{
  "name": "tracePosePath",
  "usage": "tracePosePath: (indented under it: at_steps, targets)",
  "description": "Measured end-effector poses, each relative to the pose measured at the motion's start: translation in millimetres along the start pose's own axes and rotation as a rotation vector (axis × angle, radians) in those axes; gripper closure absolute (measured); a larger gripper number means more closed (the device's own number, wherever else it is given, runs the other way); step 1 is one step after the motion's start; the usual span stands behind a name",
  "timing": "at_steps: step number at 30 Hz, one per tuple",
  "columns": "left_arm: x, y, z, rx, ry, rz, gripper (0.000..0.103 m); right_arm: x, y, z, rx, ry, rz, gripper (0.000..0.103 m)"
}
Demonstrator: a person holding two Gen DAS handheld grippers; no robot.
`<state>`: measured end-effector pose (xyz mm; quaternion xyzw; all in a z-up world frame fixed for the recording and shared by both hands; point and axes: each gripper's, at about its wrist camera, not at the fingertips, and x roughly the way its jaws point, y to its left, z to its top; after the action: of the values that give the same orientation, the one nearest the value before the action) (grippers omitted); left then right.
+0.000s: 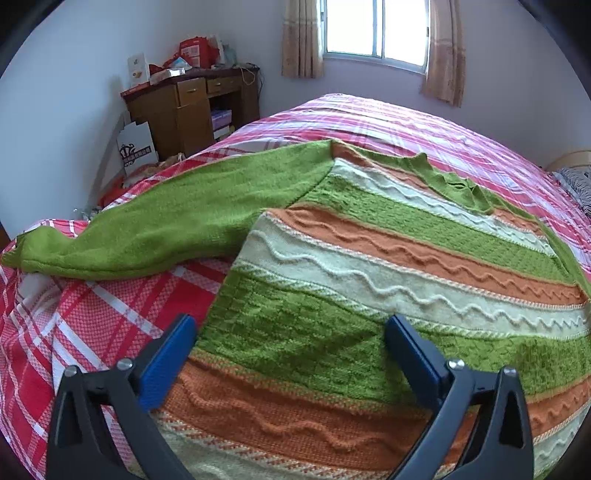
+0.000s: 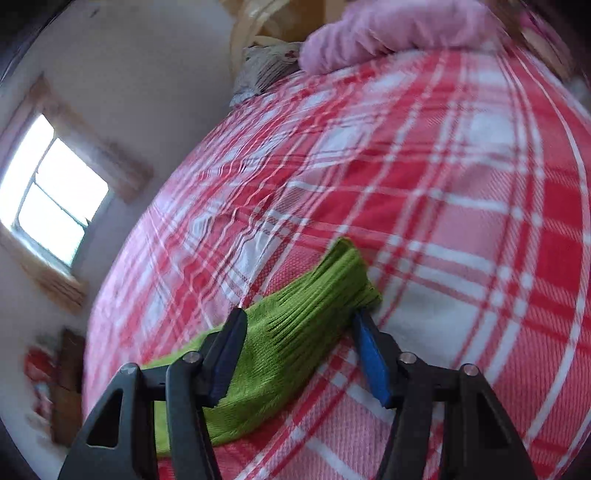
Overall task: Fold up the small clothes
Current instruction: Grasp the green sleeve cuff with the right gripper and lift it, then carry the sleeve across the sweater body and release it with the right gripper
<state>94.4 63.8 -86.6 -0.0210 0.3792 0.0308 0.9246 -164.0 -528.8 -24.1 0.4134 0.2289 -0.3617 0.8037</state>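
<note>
Where my left gripper point(image 1: 291, 332) hovers with its blue-padded fingers point(image 1: 168, 363) spread wide, the sweater point(image 1: 369, 266) lies flat on the bed point(image 1: 110, 314): a chunky knit in green, orange and cream bands with raised wavy ridges, one plain green sleeve point(image 1: 166, 225) stretched out to the side. The bedcover is a woven red, pink and white plaid. Only this view shows the wooden desk point(image 1: 188, 110) and curtained window point(image 1: 373, 29). My right view, blurred, shows the ribbed green cuff point(image 2: 314, 295) between my right gripper's point(image 2: 299, 321) fingers, which stand apart on either side of it, and a pink pillow point(image 2: 388, 29) at the bed's head.
</note>
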Motion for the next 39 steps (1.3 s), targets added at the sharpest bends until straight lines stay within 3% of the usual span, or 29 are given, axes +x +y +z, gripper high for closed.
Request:
tracePosePath:
  at_steps: [1,2,6,10,17,22,29,34,39]
  targets:
    - [-0.3,0.4,-0.2,0.000,-0.001,-0.001,0.000,3.6,4.5,-1.5,-0.048,0.003,-0.024,0.081]
    - [-0.3,0.7,-0.1,-0.001,-0.002,-0.003,0.000,8.2,5.2,-3.0,-0.070,0.017,-0.031,0.089]
    - [-0.4,2.8,-0.1,-0.010,-0.008,-0.019,0.000,4.0,0.1,-0.5,-0.083,0.039,0.002,0.093]
    - [-0.5,4.5,-0.4,-0.015,-0.011,-0.028,0.000,-27.0,26.9,7.5,-0.085,0.037,0.115,0.093]
    - [-0.5,4.8,0.0,-0.018,-0.017,-0.035,0.000,-75.8,142.0,-15.8,-0.179,0.100,0.412,0.093]
    - [-1.7,5.3,-0.8,-0.023,-0.027,-0.046,0.000,-82.5,251.7,-70.5,-0.268,0.232,0.627,0.093]
    - [-2.7,9.4,-2.2,-0.035,-0.040,-0.069,0.000,-56.5,386.5,-188.8,-0.438,0.412,0.784,0.093]
    - [-3.7,13.4,-3.2,-0.054,-0.054,-0.098,0.000,-17.5,437.3,-274.2,-0.551,0.519,0.808,0.093]
    - [-4.5,19.4,-4.1,-0.079,-0.071,-0.137,0.000,28.2,452.2,-338.2,-0.652,0.662,0.811,0.093]
